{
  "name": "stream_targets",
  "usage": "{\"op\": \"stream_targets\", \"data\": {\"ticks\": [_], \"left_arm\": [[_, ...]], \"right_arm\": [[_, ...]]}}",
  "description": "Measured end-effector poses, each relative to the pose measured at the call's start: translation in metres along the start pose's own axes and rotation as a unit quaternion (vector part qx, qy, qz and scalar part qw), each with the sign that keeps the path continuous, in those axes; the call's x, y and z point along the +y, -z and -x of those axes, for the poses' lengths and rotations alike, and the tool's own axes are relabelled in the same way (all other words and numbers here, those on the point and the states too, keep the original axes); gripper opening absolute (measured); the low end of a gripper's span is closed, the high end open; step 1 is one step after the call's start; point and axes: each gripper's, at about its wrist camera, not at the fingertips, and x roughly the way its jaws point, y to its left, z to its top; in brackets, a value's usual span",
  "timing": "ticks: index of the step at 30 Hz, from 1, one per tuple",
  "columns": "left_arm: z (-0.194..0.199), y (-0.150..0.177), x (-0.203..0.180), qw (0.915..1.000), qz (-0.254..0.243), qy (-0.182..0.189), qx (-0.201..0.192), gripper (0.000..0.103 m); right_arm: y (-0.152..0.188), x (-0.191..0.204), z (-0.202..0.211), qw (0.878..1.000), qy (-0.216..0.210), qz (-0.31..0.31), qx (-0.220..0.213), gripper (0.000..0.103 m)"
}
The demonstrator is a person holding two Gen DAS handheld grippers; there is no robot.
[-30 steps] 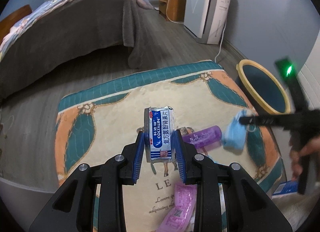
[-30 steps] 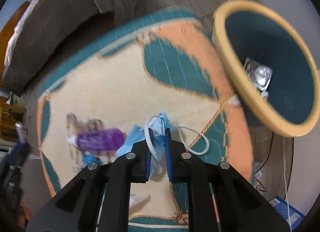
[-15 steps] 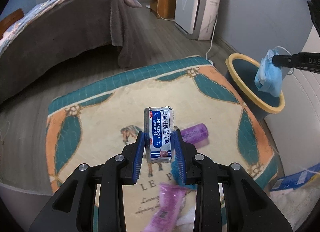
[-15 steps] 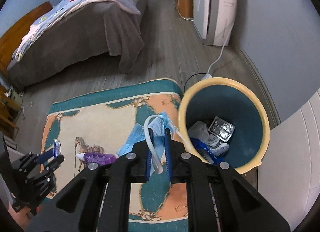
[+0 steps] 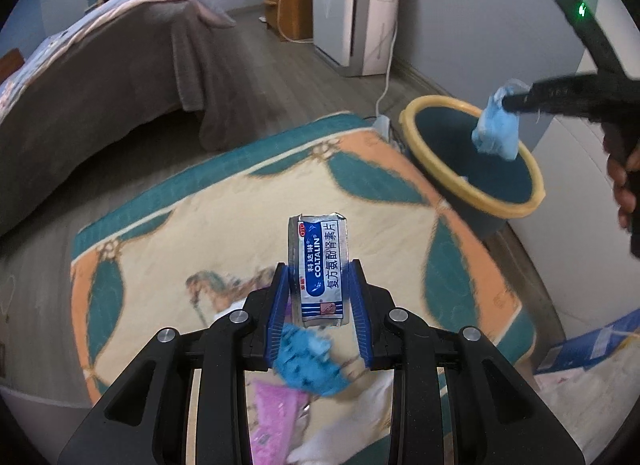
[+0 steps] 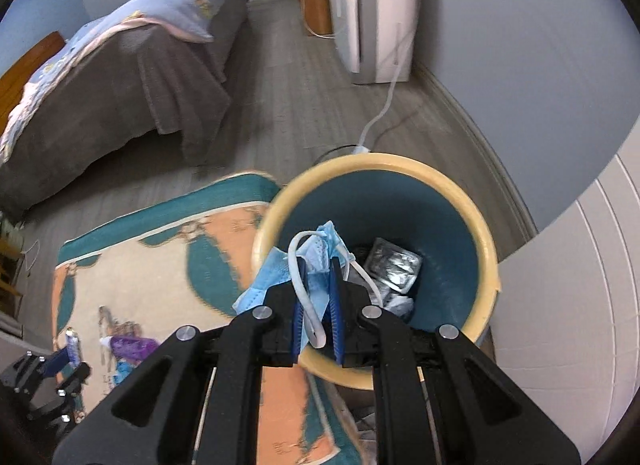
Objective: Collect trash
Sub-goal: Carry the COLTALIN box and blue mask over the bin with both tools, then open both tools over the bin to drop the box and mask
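Note:
My left gripper (image 5: 319, 277) is shut on a silver and blue medicine sachet (image 5: 319, 269), held upright above the patterned rug (image 5: 224, 221). My right gripper (image 6: 316, 265) is shut on a crumpled blue face mask (image 6: 316, 253) with white ear loops, hanging over the mouth of the teal bin with a yellow rim (image 6: 440, 193). From the left wrist view the mask (image 5: 496, 129) dangles over the bin (image 5: 472, 201) at the right. Silver blister packs (image 6: 394, 267) lie inside the bin. A purple bottle (image 6: 132, 345) lies on the rug, with blue and pink scraps (image 5: 308, 361) under my left gripper.
A bed with a grey cover (image 6: 120, 77) stands at the far left. A white appliance (image 6: 368, 13) with a cord stands by the back wall, next to a wooden cabinet (image 5: 288, 5). A white panel (image 6: 580, 325) rises right of the bin. A blue box (image 5: 584, 349) lies at the right.
My right gripper lifted the mask off the rug and carried it over the bin. My left gripper shifted across the rug toward the bin, still holding the sachet.

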Motion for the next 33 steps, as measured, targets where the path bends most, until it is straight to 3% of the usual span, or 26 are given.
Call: {"op": "stream_targets", "data": {"ticks": [7, 14, 20, 24, 33], "left_arm": [[-0.016, -0.044, -0.031, 0.9995, -0.003, 0.031, -0.009, 0.032], [-0.040, -0.077, -0.092, 0.9960, -0.060, 0.066, -0.010, 0.032], [-0.057, -0.096, -0.132, 0.9901, -0.113, 0.081, -0.022, 0.032], [-0.066, -0.104, -0.149, 0.9861, -0.146, 0.074, -0.027, 0.032], [-0.061, -0.135, -0.146, 0.9872, -0.110, 0.090, -0.072, 0.034]], "right_arm": [[0.004, -0.047, -0.004, 0.998, 0.012, -0.057, -0.006, 0.011], [0.014, -0.092, -0.014, 0.991, 0.033, -0.129, -0.004, 0.011], [0.017, -0.100, -0.025, 0.987, 0.036, -0.155, 0.013, 0.011], [0.015, -0.100, -0.018, 0.987, 0.050, -0.155, -0.001, 0.011], [0.011, -0.107, 0.013, 0.979, 0.067, -0.181, -0.062, 0.013]]}}
